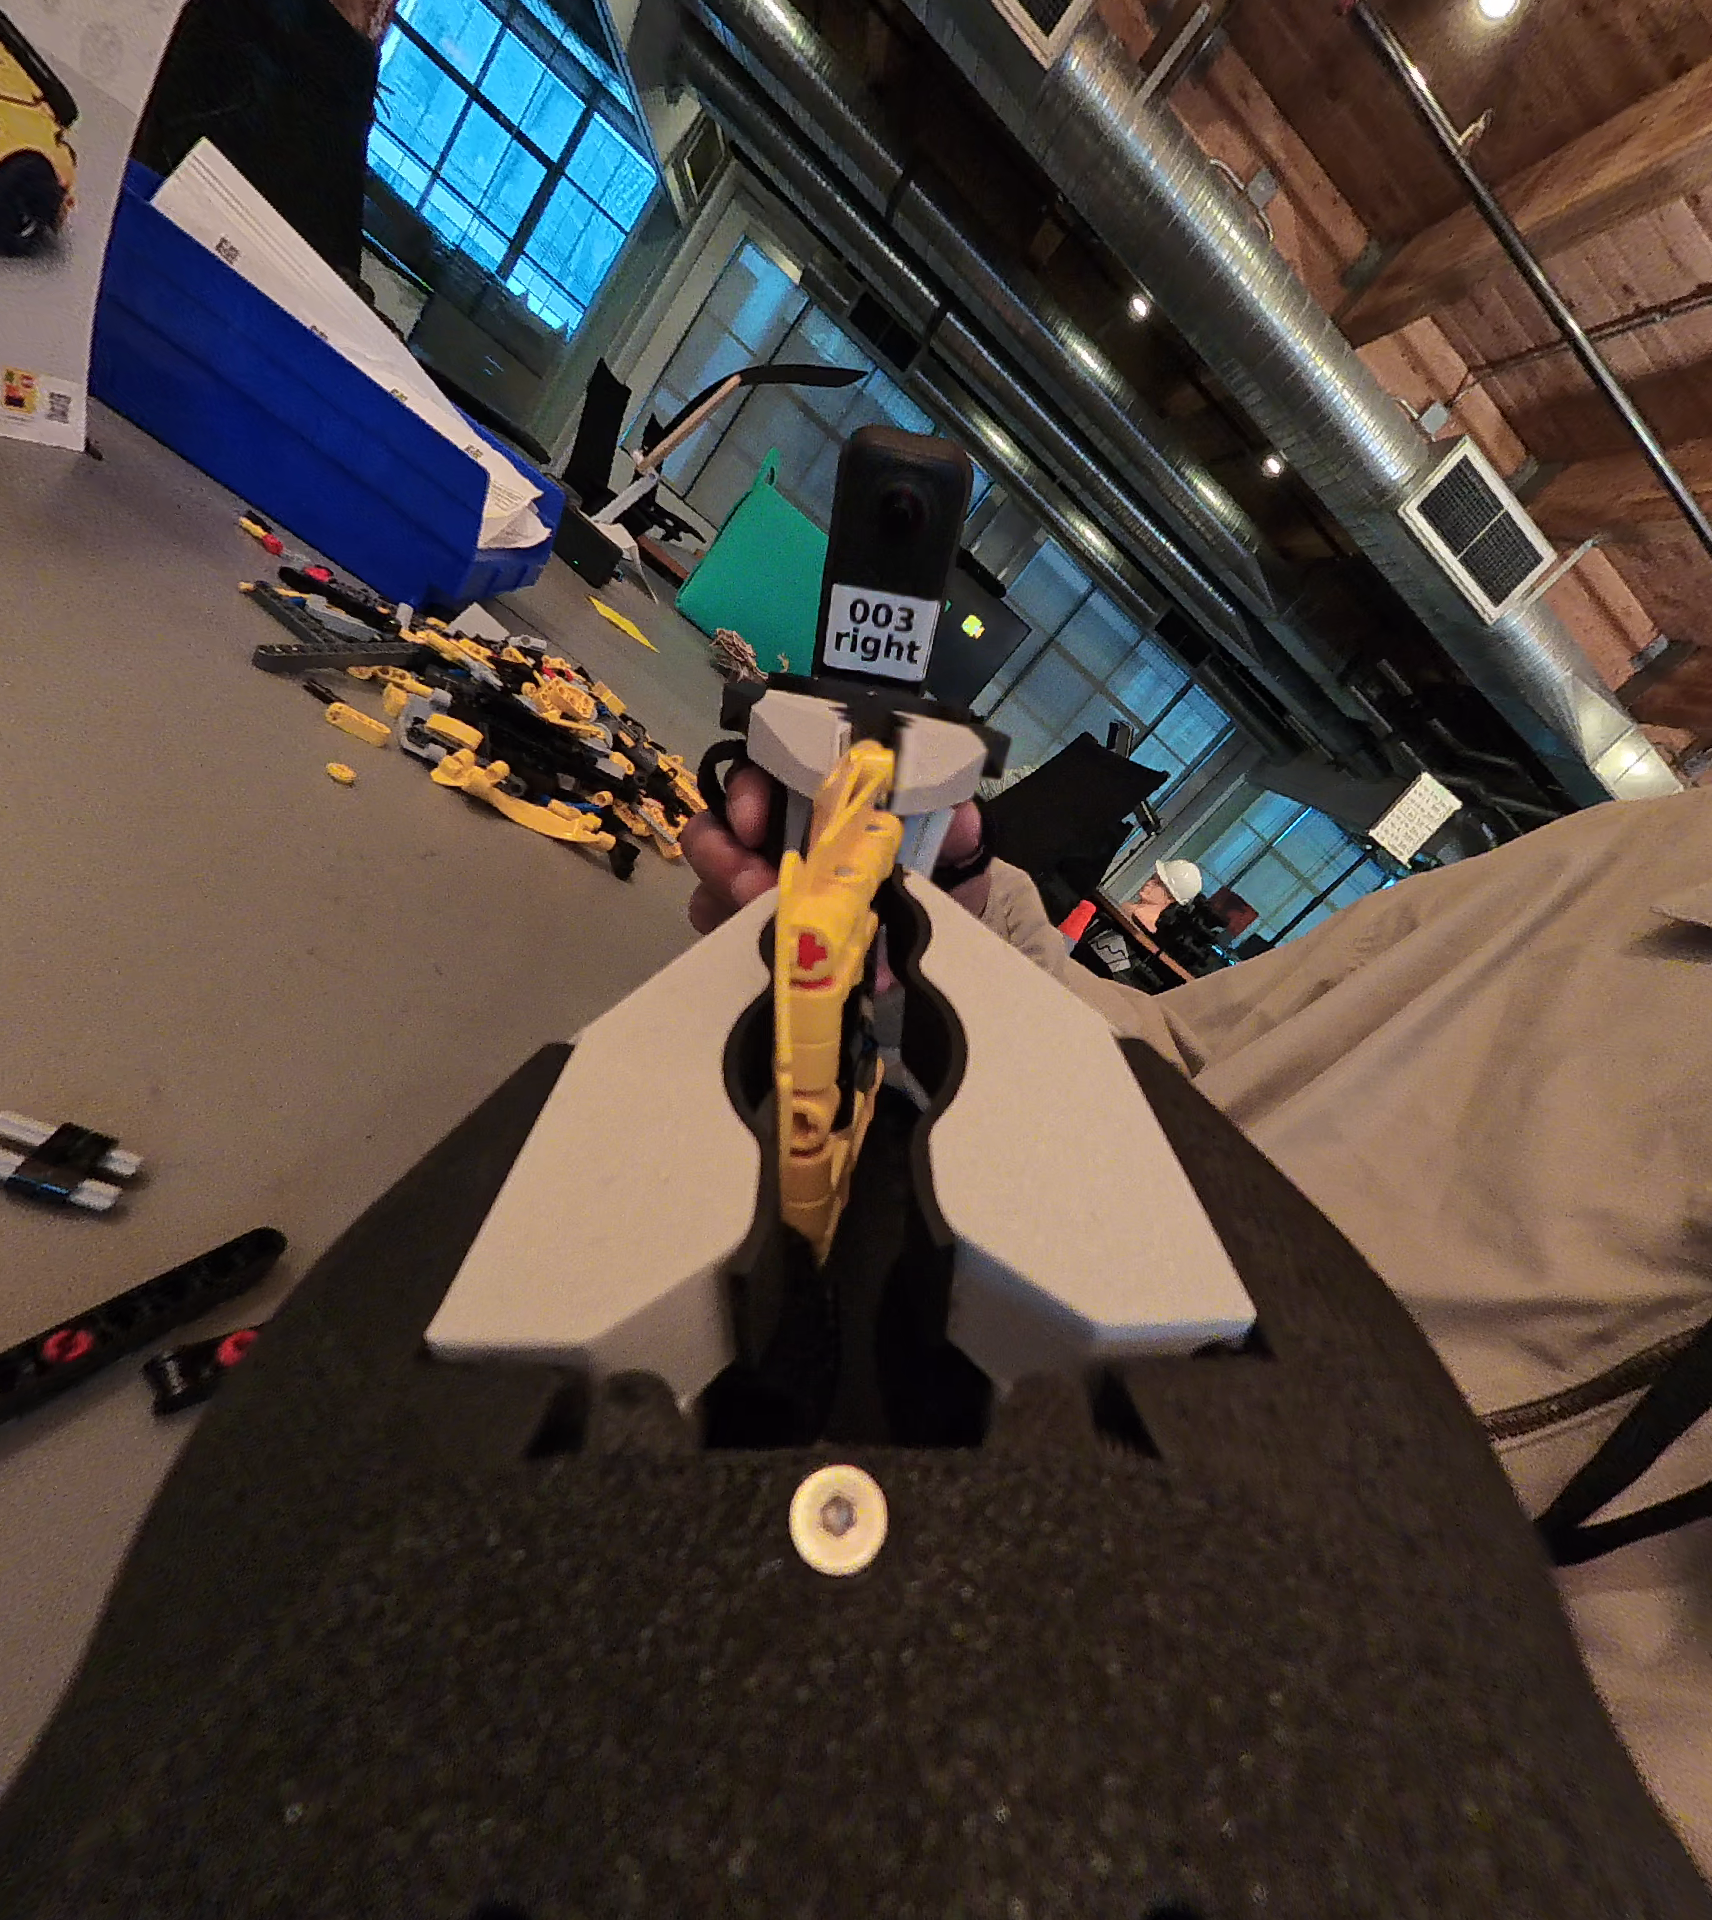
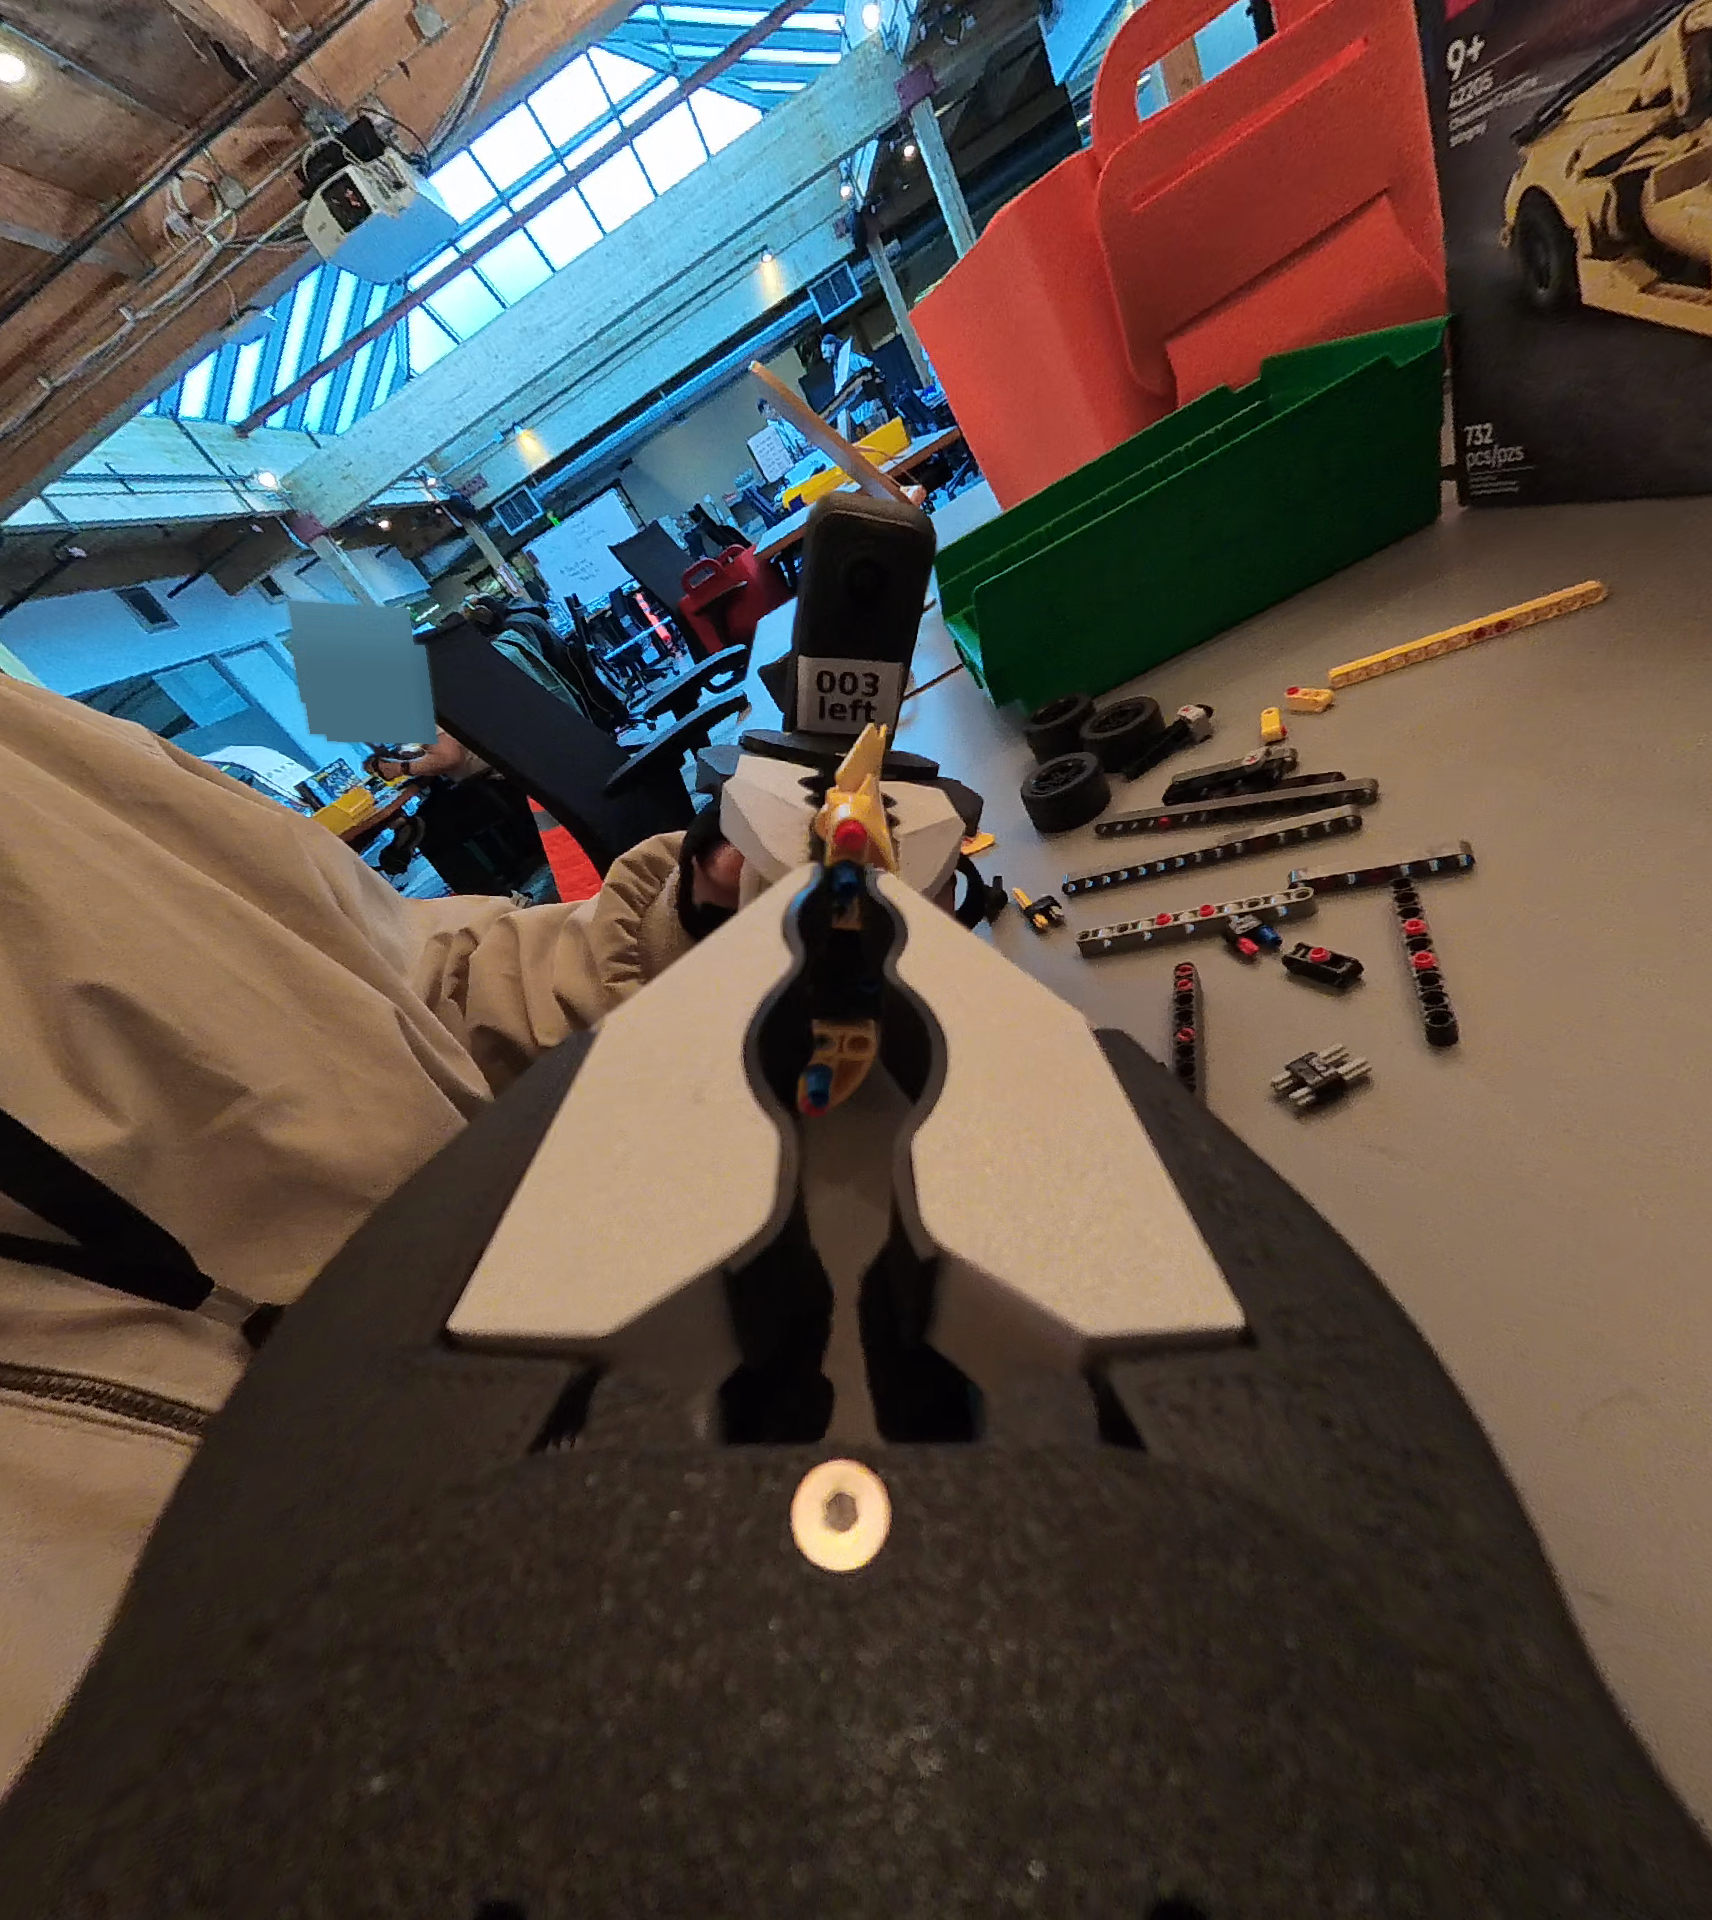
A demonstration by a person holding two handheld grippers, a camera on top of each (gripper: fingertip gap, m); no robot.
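A long yellow toy-brick assembly (image 1: 816,997) with red and black pins runs between my two grippers, held above the grey table (image 1: 156,883). My left gripper (image 1: 836,899) is shut on one end of it. My right gripper (image 1: 873,758) faces it and is shut on the other end. In the right wrist view, my right gripper (image 2: 844,878) grips the black and yellow end (image 2: 836,1060) of the assembly. The left gripper (image 2: 857,821) shows just beyond, holding the yellow part. A hand holds each gripper.
A pile of yellow and black pieces (image 1: 519,727) lies by a blue bin (image 1: 291,416). A black beam (image 1: 83,1340) and small connector (image 1: 52,1158) lie near. Wheels (image 2: 1091,748), beams (image 2: 1236,831), a green bin (image 2: 1195,540), orange bins (image 2: 1195,239) and a box (image 2: 1641,239) stand on the right. My two grippers' fingertips are within a few centimetres of each other.
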